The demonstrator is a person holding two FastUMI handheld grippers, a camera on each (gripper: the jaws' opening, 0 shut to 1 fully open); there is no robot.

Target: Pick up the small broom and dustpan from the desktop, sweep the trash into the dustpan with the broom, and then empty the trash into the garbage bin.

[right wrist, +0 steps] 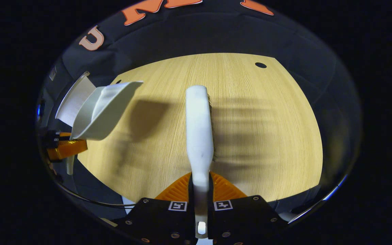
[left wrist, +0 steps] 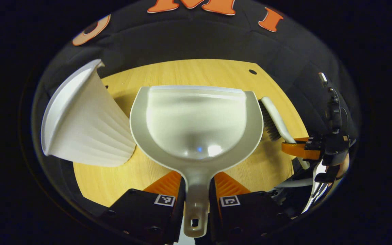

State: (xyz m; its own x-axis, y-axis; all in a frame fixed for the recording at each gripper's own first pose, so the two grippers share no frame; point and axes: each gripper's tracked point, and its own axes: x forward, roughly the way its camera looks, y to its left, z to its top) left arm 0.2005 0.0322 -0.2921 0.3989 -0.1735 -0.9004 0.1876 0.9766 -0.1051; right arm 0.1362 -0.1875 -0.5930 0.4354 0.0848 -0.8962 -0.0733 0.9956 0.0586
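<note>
Wooden bench (right wrist: 267, 119) under both my tools, black cloth wall behind. My left gripper (left wrist: 196, 190) has its jaws clamped on the handle of the dustpan (left wrist: 196, 119), pan held above the bench with its mouth facing away, a white ribbed garbage bin (left wrist: 87, 126) tipped just left of it. My right gripper (right wrist: 201, 190) has its jaws closed on the handle of the small broom (right wrist: 199, 129), which points forward over the bench, bristles on its right side; dustpan sits to its left.
</note>
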